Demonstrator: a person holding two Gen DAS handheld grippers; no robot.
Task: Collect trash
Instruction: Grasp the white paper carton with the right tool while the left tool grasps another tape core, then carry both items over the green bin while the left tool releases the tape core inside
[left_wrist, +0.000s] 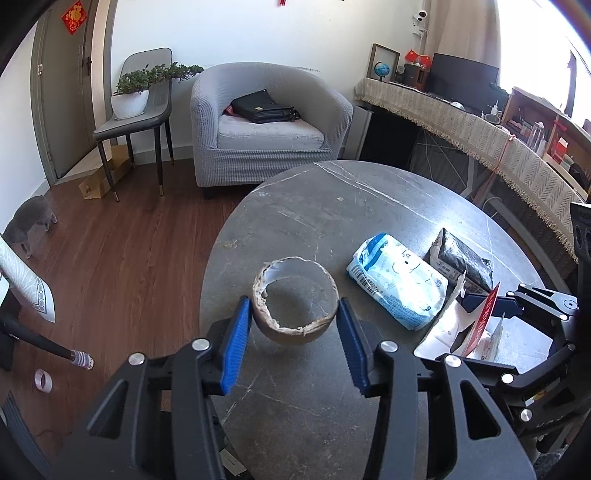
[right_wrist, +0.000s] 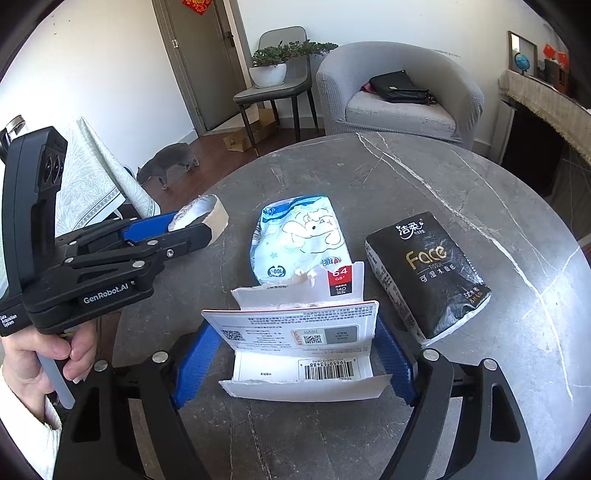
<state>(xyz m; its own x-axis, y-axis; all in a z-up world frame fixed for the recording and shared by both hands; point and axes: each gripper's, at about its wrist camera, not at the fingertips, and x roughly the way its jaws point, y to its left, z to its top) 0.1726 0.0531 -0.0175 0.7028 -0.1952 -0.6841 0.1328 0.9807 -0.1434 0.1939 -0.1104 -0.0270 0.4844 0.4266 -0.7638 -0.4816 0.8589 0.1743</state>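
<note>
Grey marble table (left_wrist: 332, 192) carries the trash: left gripper (left_wrist: 294, 317) pinches the cardboard tape core (left_wrist: 294, 310), seemingly lifted; right of it, right gripper (right_wrist: 295, 343) clamps the torn card package (right_wrist: 295, 332) for removal.

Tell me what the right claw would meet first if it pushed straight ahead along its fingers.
Probably the crumpled light-blue plastic wrapper, lying just beyond the torn white cardboard package that the right claw holds. Depth is unclear; the claw might pass over it.
</note>
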